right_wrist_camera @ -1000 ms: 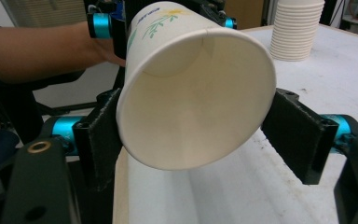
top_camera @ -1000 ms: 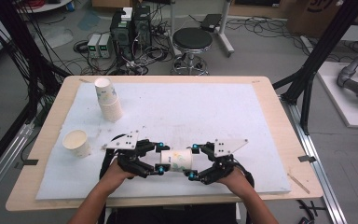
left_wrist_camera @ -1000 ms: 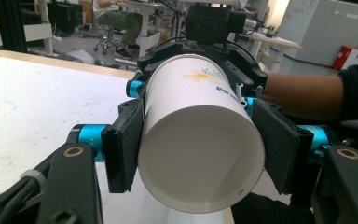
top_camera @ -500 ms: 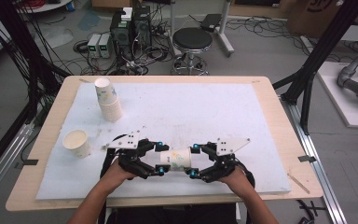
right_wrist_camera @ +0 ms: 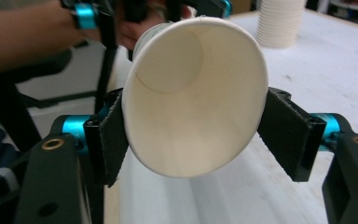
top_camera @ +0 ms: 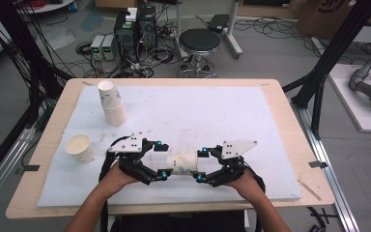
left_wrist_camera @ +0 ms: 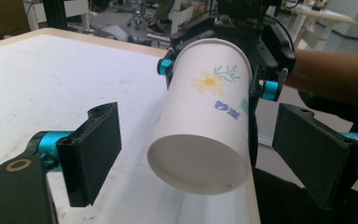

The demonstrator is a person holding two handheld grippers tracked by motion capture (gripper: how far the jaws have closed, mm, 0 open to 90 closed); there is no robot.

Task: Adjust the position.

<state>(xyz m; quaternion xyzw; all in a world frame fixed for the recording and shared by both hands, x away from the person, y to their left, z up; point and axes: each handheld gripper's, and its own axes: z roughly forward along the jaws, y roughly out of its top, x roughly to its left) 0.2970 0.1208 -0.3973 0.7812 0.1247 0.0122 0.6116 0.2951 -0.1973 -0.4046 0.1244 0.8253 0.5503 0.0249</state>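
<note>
A white paper cup point(top_camera: 183, 163) with a flower print lies sideways in the air between the two grippers, above the table's front edge. My right gripper point(right_wrist_camera: 193, 135) is shut on its rim end, and the pads squeeze the mouth point(right_wrist_camera: 196, 93) into an oval; it closed there a moment ago. My left gripper point(left_wrist_camera: 205, 154) has just been opening. Its pads point(left_wrist_camera: 95, 149) now stand wide on either side of the cup's base point(left_wrist_camera: 198, 163) without touching it. From above, the left gripper point(top_camera: 163, 160) and the right gripper point(top_camera: 201, 164) face each other.
A stack of paper cups point(top_camera: 112, 101) stands at the back left of the white mat point(top_camera: 198, 111), and a single upright cup point(top_camera: 79, 147) stands at the left. The wooden table's edge point(top_camera: 174, 209) runs just under the person's hands.
The left gripper's jaws have spread apart and let go of the cup's base. The right gripper has tightened on the rim end. Both hands have stayed about where they were.
</note>
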